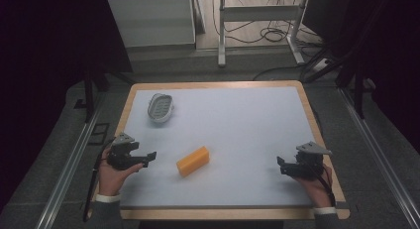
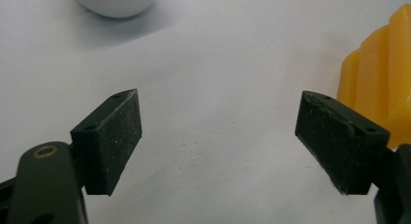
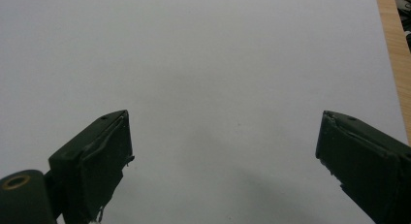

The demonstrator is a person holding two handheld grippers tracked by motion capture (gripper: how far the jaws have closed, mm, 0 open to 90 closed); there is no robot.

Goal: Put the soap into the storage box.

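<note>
Both grippers hover low over the pale surface (image 1: pixel 237 135), one at each bottom corner of the high view. The left gripper (image 1: pixel 148 158) sits at the lower left, held in the person's left hand (image 1: pixel 113 177), its nose aimed right toward the yellow block (image 1: pixel 193 161). Its fingers (image 2: pixel 114 136) are spread wide, released, with bare surface between them and nothing gripped. In the left gripper view the yellow block (image 2: pixel 383 83) rises at the right edge, just beyond the right-hand finger and outside the gap.

The block lies a little left of centre in the lower half of the high view, resting flat and angled, its far end tipped toward the upper right. It stands near the left gripper, apart from it.

Up at the upper left of the surface rests a grey oval dish (image 1: pixel 160 108), well apart from the block; its rim peeks in at the top left of the left gripper view.

Over at the lower right, the right gripper (image 1: pixel 280 165) points left, fingers (image 3: pixel 97 161) equally wide and released, holding nothing.
</note>
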